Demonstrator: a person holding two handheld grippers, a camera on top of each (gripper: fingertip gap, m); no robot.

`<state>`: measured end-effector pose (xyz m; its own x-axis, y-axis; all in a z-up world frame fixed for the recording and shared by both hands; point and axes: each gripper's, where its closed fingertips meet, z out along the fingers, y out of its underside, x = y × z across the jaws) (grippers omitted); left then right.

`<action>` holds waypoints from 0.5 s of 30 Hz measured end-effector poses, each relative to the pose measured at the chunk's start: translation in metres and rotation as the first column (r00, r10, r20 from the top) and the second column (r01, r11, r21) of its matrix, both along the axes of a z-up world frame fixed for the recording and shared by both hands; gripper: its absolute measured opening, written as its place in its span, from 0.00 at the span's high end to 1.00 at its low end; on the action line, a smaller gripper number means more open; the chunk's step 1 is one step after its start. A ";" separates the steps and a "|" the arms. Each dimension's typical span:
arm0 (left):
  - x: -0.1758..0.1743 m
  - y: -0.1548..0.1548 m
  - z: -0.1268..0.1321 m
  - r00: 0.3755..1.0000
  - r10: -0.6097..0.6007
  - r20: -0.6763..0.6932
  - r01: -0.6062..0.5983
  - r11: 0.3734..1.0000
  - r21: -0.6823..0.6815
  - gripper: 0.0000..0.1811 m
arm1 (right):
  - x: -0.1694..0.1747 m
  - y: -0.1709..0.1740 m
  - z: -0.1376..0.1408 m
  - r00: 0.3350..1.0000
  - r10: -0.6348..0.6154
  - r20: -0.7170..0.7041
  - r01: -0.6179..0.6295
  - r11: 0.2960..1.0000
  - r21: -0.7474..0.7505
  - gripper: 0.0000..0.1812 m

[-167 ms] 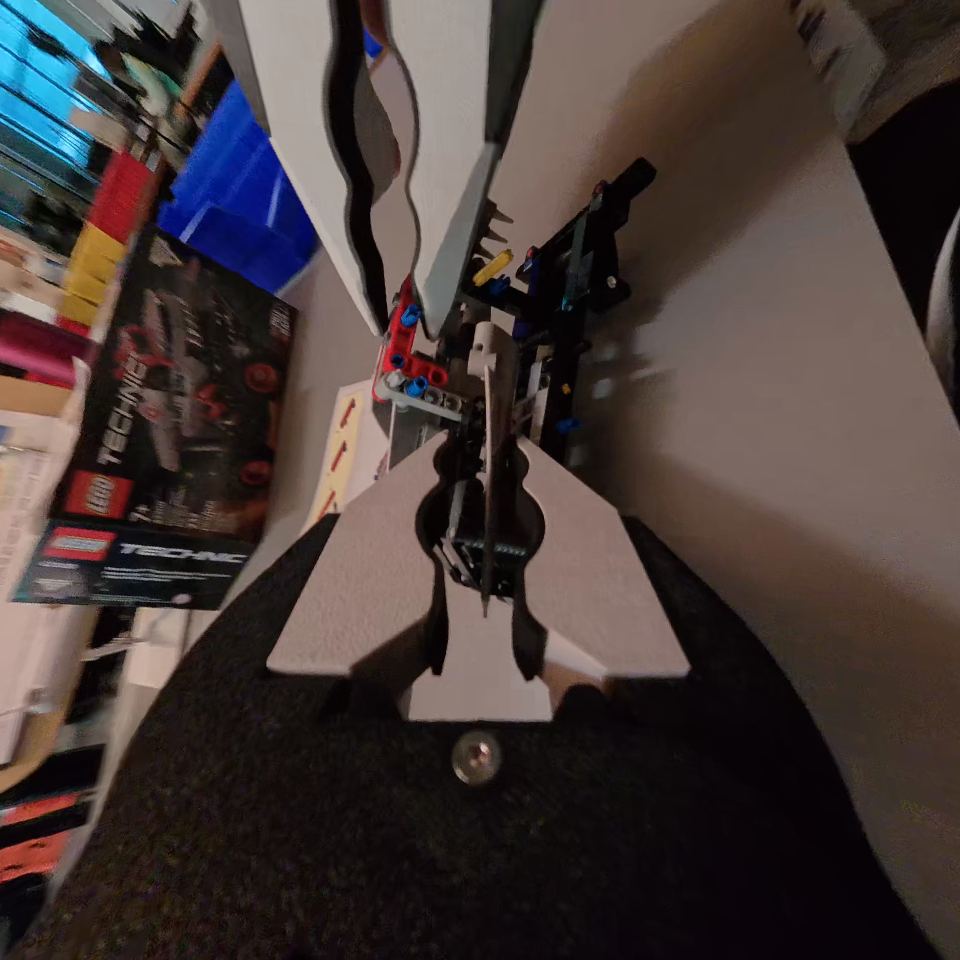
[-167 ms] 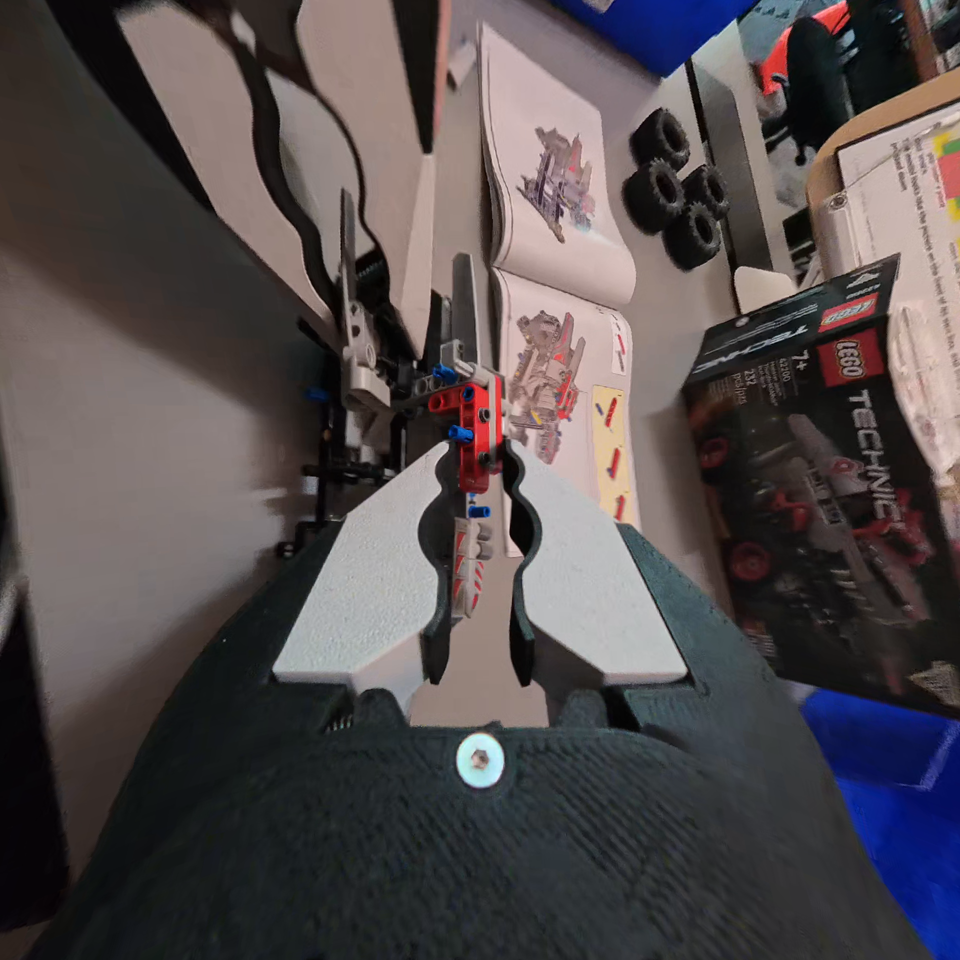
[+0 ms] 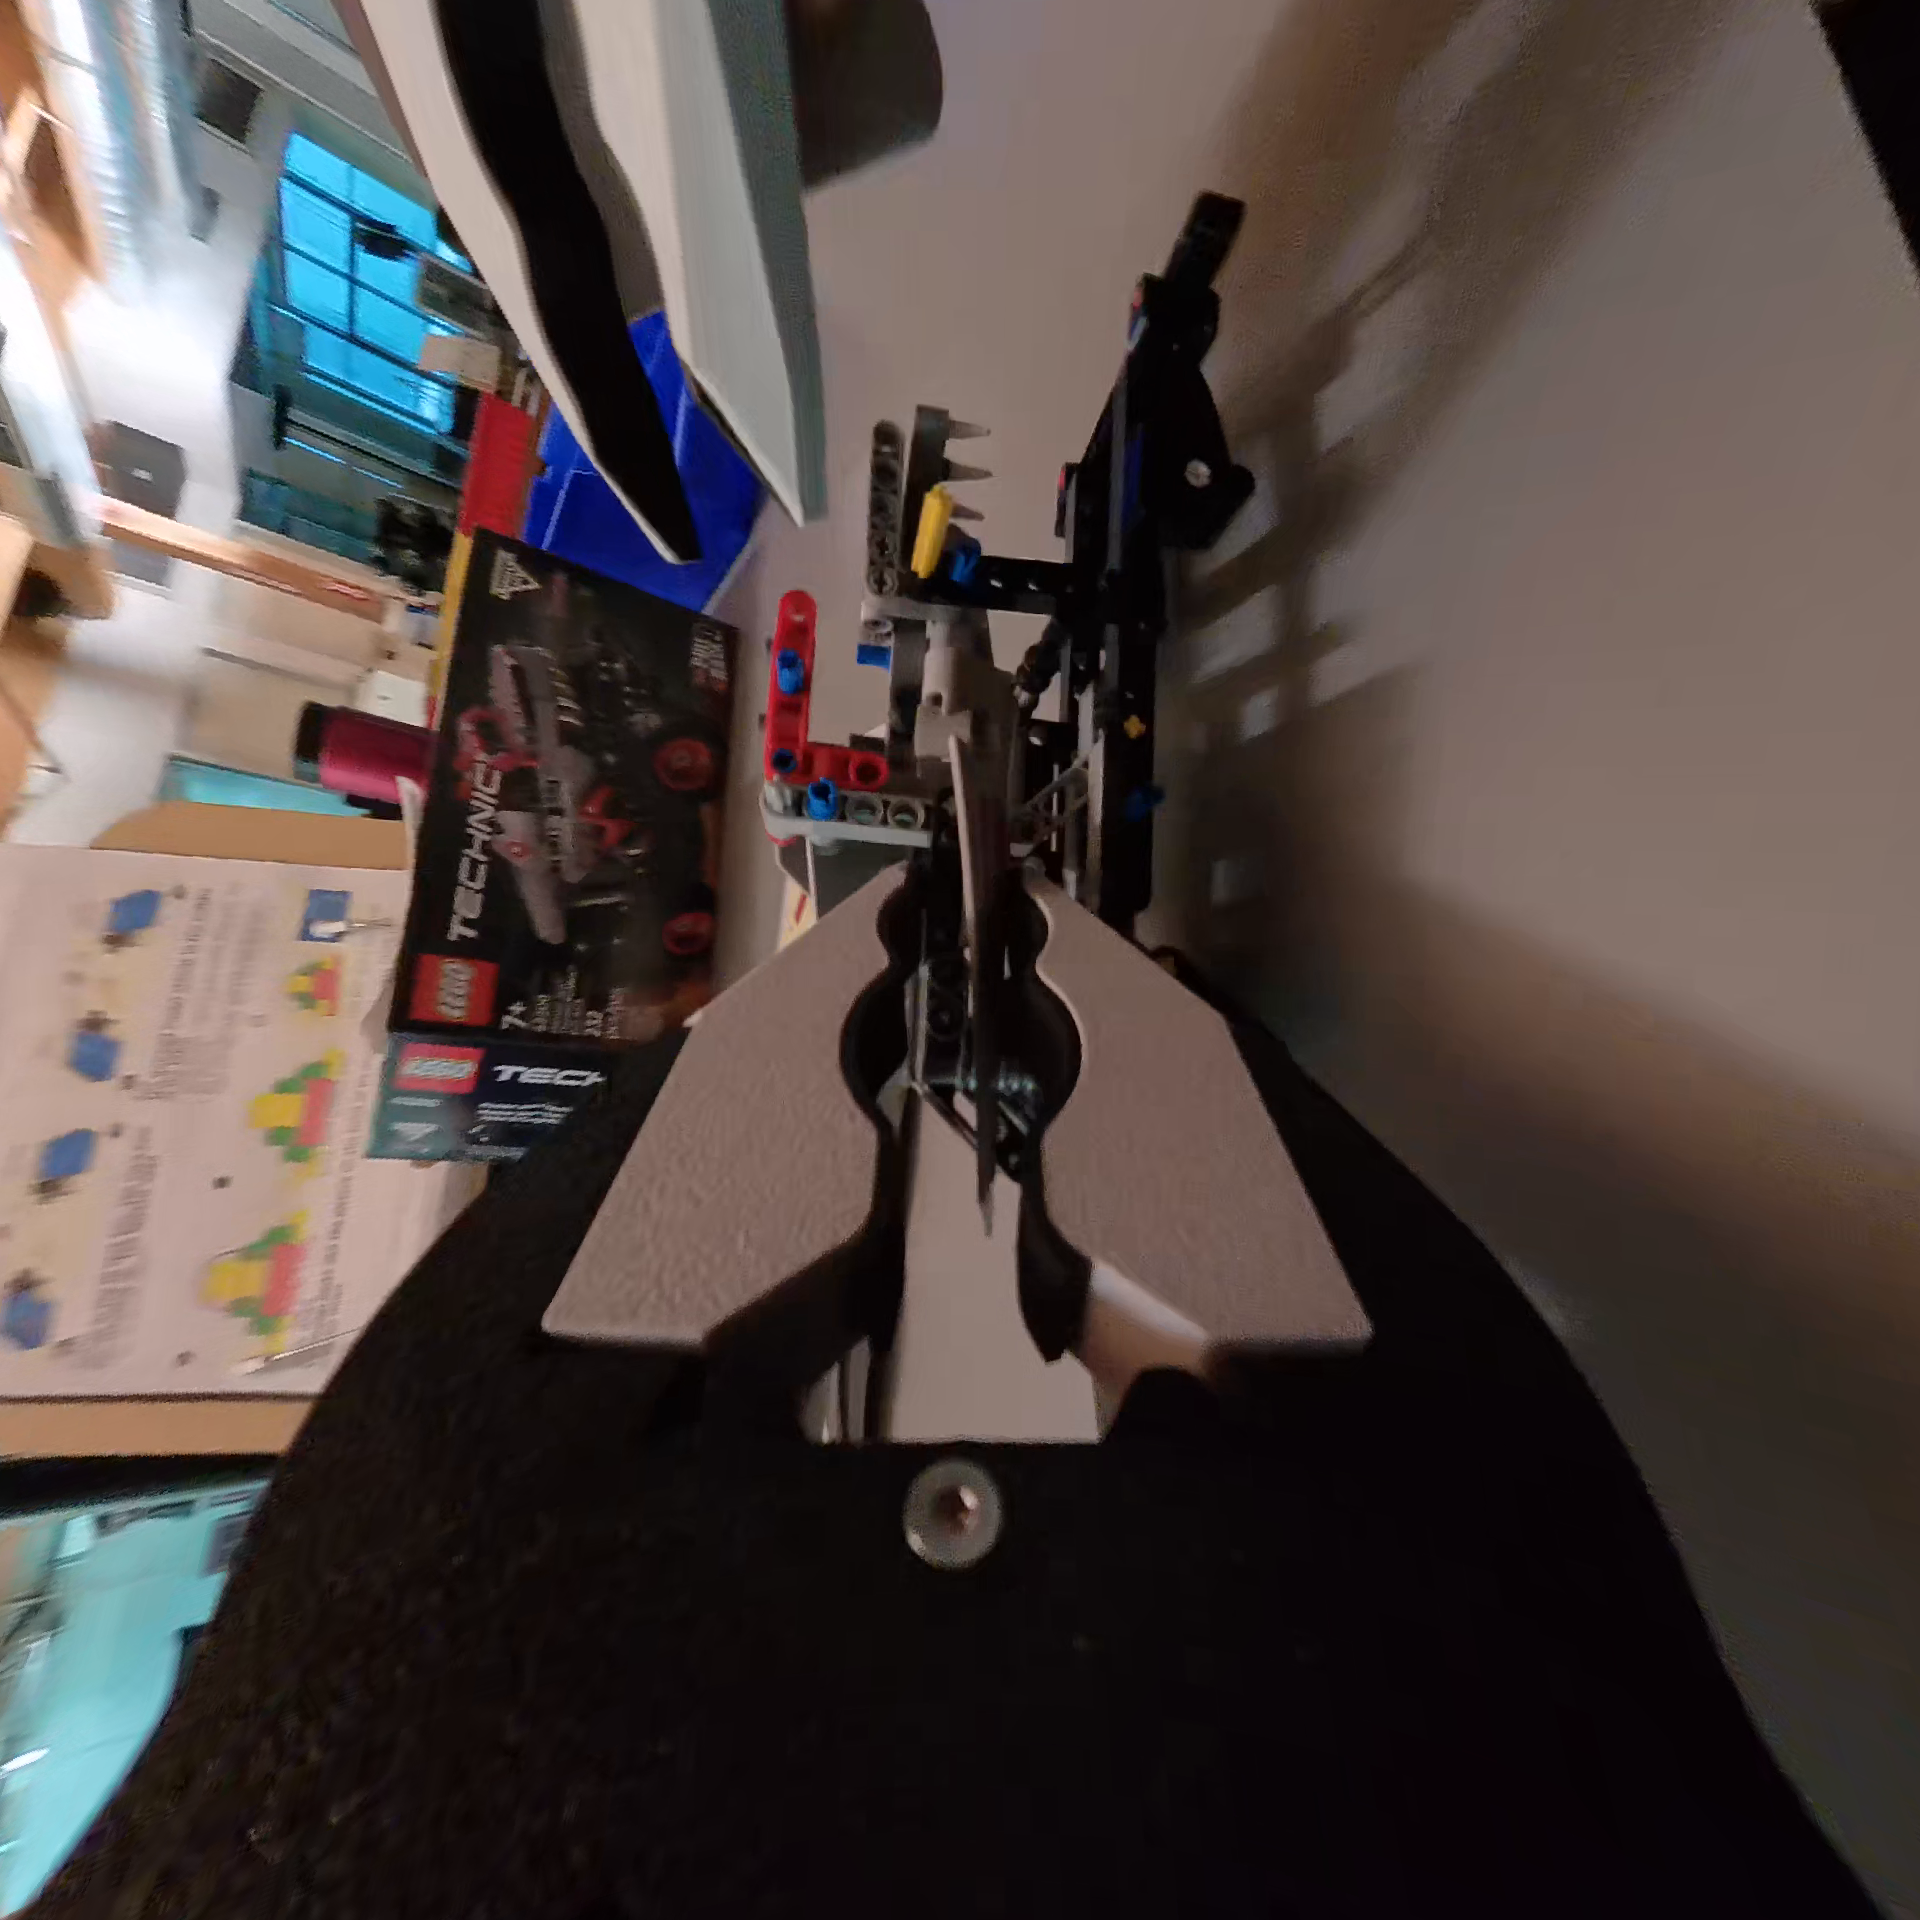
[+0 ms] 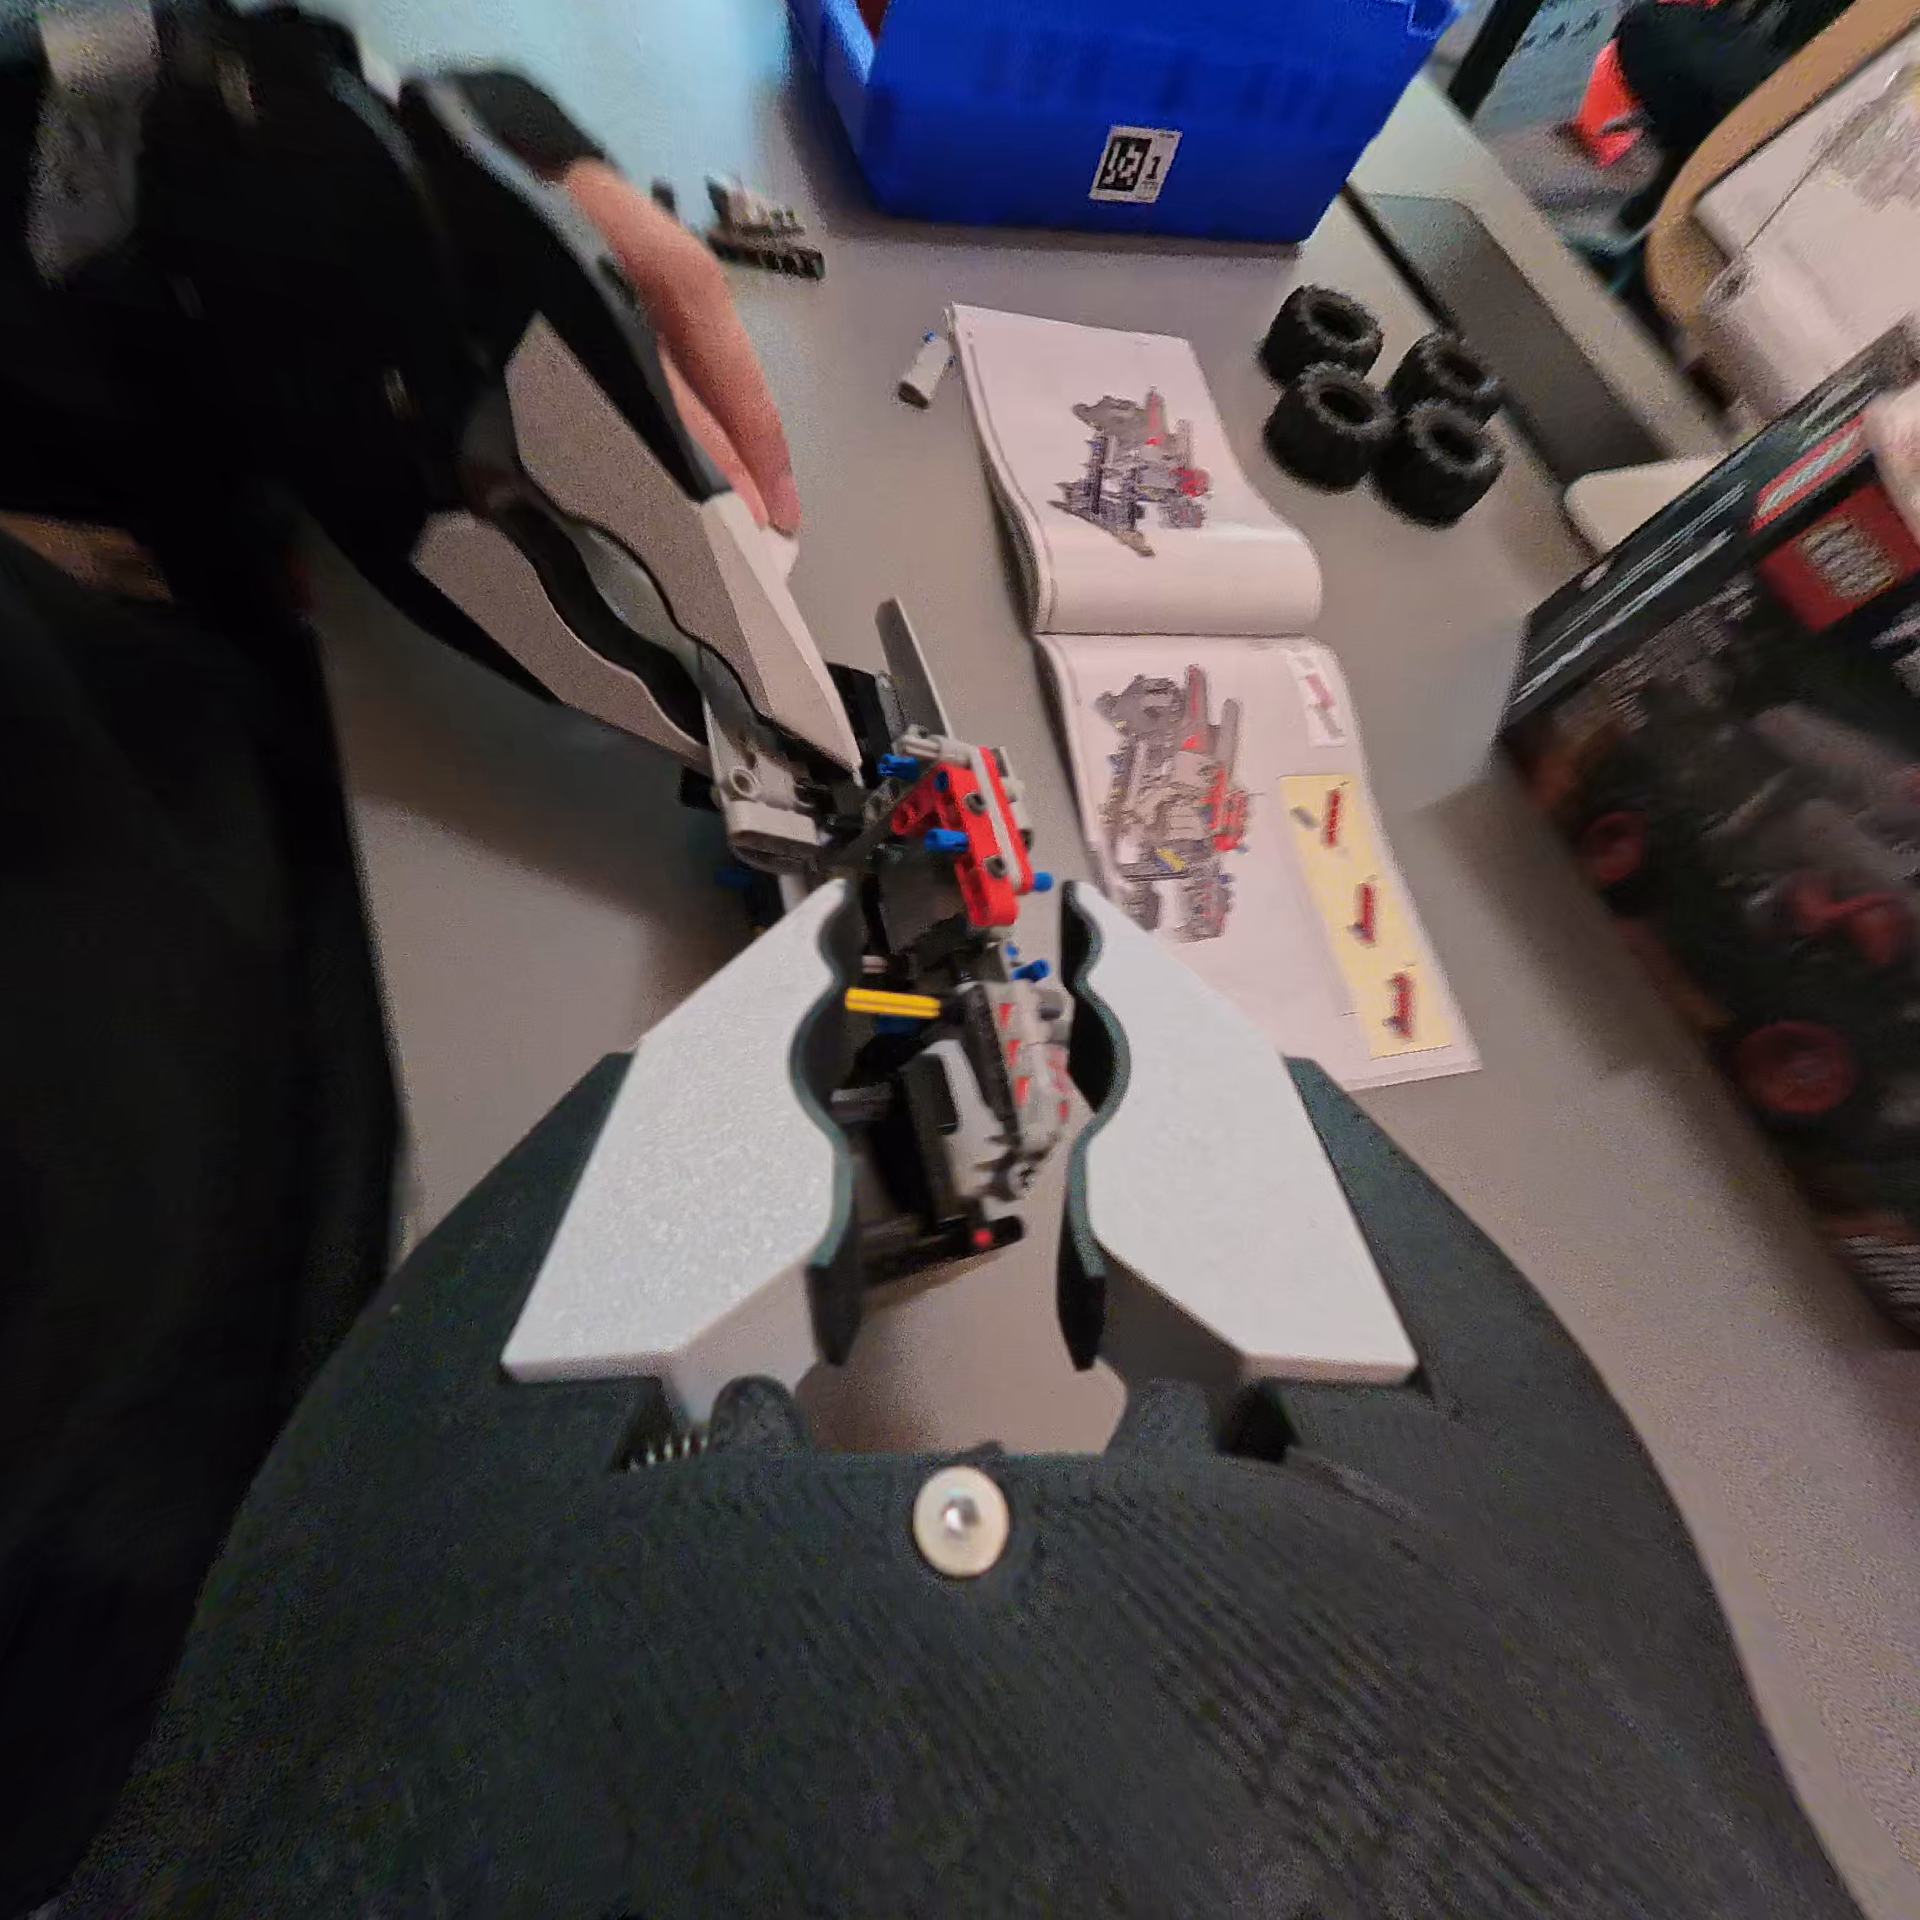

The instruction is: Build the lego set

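In the left wrist view, your left gripper had its two grey fingers closed tightly on a thin grey panel at the near end of the half-built lego model of black, grey and red beams, which was held up beside the grey table. The grey fingers of your right gripper stood at the top, apart from the model in this view. The dark lego box with a red logo stood behind on the left. In the right wrist view, your right gripper had its jaws parted, and the model lay between them; I cannot tell if the fingers touched it. Your left gripper gripped the far end of the model. The open white instruction booklet lay on the table, just beside four black rubber tyres and near a blue plastic bin.
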<state>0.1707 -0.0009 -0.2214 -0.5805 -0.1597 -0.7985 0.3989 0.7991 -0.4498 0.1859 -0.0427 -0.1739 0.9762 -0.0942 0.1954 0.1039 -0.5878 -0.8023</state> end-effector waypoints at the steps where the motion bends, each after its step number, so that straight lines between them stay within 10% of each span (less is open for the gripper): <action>1: 0.000 0.000 0.000 1.000 0.007 0.026 -0.008 1.000 0.006 0.93 | -0.002 0.000 -0.001 0.997 0.009 -0.079 -0.008 1.000 0.011 0.75; 6: -0.001 -0.001 0.000 0.996 0.017 0.092 -0.016 1.000 -0.009 0.93 | 0.011 0.013 -0.033 0.965 0.028 -0.260 -0.043 0.998 -0.053 0.59; 10: -0.001 -0.001 0.000 0.991 0.015 0.133 -0.017 1.000 0.015 0.94 | 0.010 0.036 -0.016 0.883 0.128 -0.452 -0.100 0.991 0.085 0.71; 15: -0.002 -0.001 0.000 0.982 0.011 0.188 -0.019 0.999 0.040 0.94 | -0.002 0.031 -0.046 0.811 0.117 -0.573 -0.222 0.968 -0.116 0.76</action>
